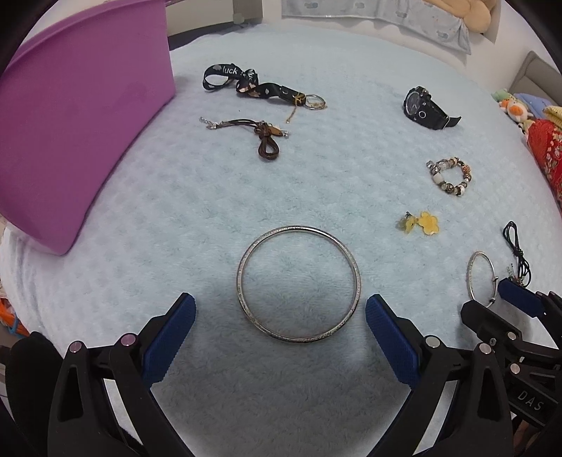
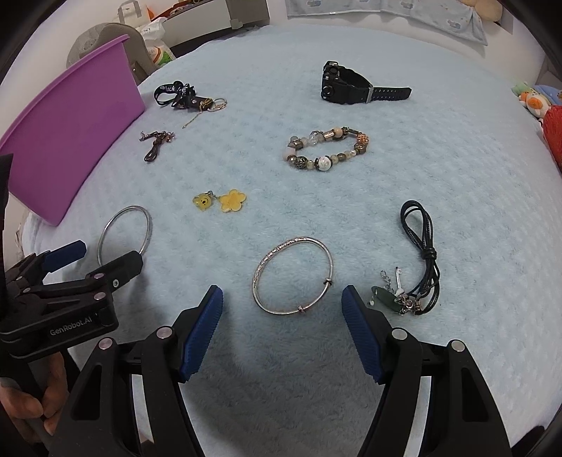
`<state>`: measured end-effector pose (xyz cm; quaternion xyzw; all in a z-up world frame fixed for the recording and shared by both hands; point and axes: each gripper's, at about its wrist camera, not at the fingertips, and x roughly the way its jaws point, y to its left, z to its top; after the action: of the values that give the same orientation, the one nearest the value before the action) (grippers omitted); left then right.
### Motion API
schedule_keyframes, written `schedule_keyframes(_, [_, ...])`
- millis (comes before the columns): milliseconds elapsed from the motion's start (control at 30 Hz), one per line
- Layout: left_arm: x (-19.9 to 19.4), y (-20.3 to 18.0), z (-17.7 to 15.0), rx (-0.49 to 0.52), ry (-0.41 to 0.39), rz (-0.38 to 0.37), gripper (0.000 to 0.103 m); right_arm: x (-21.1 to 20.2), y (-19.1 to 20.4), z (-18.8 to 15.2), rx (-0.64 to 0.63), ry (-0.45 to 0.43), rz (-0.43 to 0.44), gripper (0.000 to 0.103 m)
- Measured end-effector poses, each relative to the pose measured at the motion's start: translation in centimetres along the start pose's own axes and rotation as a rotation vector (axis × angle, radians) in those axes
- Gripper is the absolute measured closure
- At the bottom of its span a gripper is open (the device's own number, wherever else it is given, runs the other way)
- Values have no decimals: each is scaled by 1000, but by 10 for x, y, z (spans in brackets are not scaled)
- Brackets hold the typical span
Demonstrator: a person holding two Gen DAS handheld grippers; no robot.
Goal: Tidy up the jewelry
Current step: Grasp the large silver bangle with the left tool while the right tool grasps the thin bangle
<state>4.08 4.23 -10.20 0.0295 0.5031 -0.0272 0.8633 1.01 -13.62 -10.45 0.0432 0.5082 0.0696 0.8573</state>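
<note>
Jewelry lies spread on a light blue fleece blanket [image 1: 210, 197]. In the left wrist view my left gripper [image 1: 281, 313] is open, its blue pads on either side of a plain silver bangle [image 1: 298, 284] that lies flat. In the right wrist view my right gripper [image 2: 282, 298] is open, just short of a thinner silver bangle [image 2: 293, 276] with sliding rings. A purple bin [image 1: 77, 123] stands at the left. A black watch [image 2: 346, 86], a beaded bracelet [image 2: 325, 149], yellow charms [image 2: 219, 201], a black cord necklace [image 2: 421, 256], a brown cord [image 1: 260, 132] and a black "luck" strap [image 1: 246, 82] lie around.
The left gripper shows at the left of the right wrist view [image 2: 66, 277], held by a hand. Plush toys and red fabric [image 1: 541, 140] lie at the right edge of the bed. A patterned blue blanket [image 2: 386, 10] lies at the back.
</note>
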Motion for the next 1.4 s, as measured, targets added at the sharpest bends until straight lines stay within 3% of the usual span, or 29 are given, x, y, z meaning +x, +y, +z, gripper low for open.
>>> schedule_keyframes(433, [10, -4, 3, 0, -2, -2, 6, 11, 2, 2, -32, -21, -38, 36])
schedule_keyframes(800, [10, -4, -1, 7, -66, 3, 6, 12, 5, -3, -69, -55, -63, 37])
schedule_keyframes(900, [8, -4, -2, 5, -65, -1, 10, 10, 5, -3, -63, -58, -67, 42])
schedule_keyframes(1067, [2, -11, -4, 41, -86, -13, 31, 8, 8, -4, -71, -60, -69, 50])
schedule_keyframes(1100, [2, -14, -5, 57, -88, 1, 31, 7, 8, -4, -75, -62, -70, 56])
schedule_keyframes(1400, [-2, -10, -3, 43, -85, -18, 32, -1, 7, -3, -72, -73, -63, 56])
